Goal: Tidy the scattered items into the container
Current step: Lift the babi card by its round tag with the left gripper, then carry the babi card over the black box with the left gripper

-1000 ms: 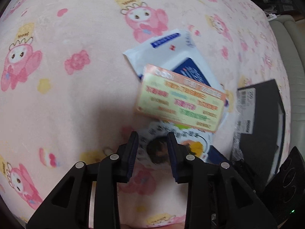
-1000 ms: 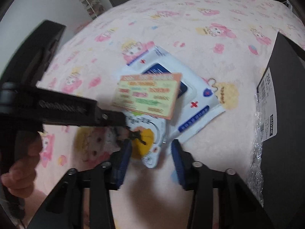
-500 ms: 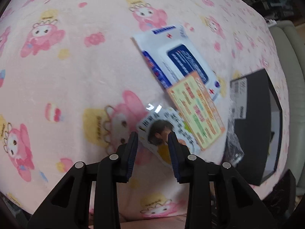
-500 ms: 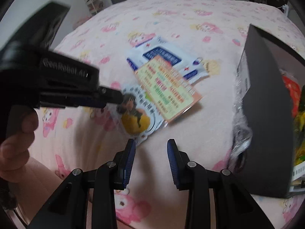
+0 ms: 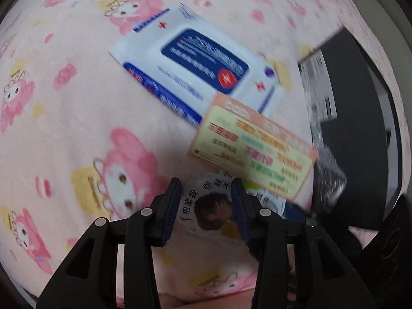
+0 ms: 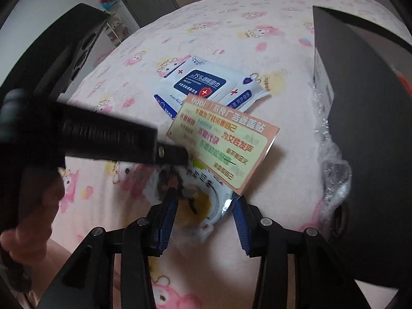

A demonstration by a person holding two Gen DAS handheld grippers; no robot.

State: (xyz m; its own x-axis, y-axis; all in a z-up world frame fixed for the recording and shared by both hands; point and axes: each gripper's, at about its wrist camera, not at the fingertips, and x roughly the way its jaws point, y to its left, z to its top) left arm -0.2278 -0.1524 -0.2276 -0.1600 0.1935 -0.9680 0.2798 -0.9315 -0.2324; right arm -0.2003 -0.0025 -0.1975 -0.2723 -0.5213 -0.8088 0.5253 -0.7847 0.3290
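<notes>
Sticker sheets point(image 6: 221, 149) overlapping white-blue wipes pack point(image 6: 206, 87), beside black box point(image 6: 373, 154).

The left wrist camera looks down along its fingers, very close above the pink blanket point(image 5: 77, 108). The right wrist camera looks from lower and a little farther back, toward the room's far wall. Both views share the wipes pack point(image 5: 195, 69) point(image 6: 206, 87), the sticker card point(image 5: 257, 152) point(image 6: 226, 149) and the black box point(image 5: 360, 128) point(image 6: 365, 134).

Black box point(image 6: 365, 139) walls right side; wipes pack point(image 6: 206, 87) ahead.
</notes>
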